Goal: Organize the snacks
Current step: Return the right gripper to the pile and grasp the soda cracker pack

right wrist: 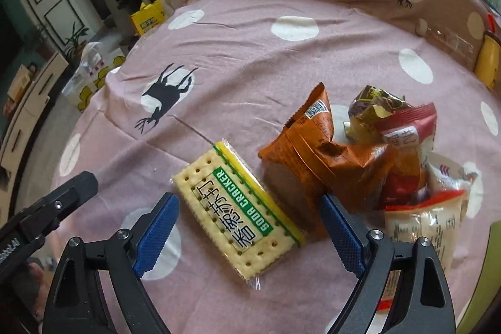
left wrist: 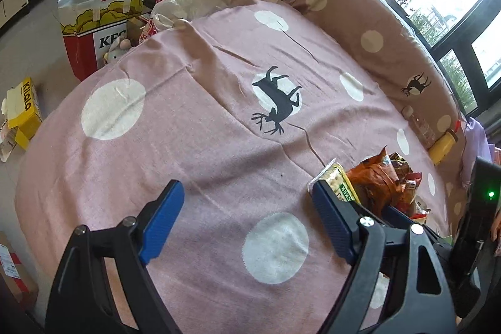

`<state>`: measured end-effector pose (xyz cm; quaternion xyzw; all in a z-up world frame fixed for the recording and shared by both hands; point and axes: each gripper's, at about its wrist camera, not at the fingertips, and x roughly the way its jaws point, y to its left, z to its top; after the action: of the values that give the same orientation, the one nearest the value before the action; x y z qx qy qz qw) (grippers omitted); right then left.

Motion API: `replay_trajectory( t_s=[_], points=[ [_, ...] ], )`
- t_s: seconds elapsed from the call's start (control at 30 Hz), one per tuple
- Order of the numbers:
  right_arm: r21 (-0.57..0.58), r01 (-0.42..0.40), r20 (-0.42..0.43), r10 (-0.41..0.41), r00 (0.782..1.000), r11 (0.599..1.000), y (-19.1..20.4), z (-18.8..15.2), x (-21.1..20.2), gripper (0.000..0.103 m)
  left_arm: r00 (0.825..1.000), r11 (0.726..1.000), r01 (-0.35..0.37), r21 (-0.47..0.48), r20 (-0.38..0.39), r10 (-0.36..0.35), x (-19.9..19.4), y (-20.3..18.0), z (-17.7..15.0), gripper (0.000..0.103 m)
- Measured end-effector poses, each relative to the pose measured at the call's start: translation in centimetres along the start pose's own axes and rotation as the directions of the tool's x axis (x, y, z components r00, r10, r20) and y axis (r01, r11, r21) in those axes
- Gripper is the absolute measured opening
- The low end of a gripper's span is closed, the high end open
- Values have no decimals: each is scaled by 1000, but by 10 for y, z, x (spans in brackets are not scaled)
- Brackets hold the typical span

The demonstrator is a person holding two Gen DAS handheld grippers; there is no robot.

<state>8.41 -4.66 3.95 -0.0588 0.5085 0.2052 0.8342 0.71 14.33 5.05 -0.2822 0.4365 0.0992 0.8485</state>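
The right gripper [right wrist: 247,227] hangs released over the soda cracker pack [right wrist: 238,216]; beside that pack, the left gripper [left wrist: 247,218] gapes empty.

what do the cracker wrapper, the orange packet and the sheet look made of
Cracker wrapper: clear glossy plastic film, crackers visible through it, sealed edge sticking out.
Orange packet: likely foil-lined plastic, shiny, sharply creased.
Sheet: matte woven fabric, probably cotton, softly wrinkled, with printed dots.
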Motion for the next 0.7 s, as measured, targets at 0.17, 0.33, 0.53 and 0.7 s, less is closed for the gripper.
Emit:
replay_trajectory(
  t_s=[0.17,0.33,0.53,0.7],
  points=[
    [-53,-66,-25,65,998,996,8,-1,4,92,1000,1000,10,-23,12,-9,-4,2,1,83],
    [-66,-23,-73,18,997,998,8,-3,30,92,1000,1000,20,-13,0,-20,-3,0,0,83],
    [-19,-20,-22,20,1000,1000,0,-16,12,61,999,999,31,-14,-13,-31,-2,-1,0,83],
    [129,-91,25,89,996,987,-18,-41,-14,56,999,999,35,31,-11,-35,-4,-11,-5,83]
  ],
)
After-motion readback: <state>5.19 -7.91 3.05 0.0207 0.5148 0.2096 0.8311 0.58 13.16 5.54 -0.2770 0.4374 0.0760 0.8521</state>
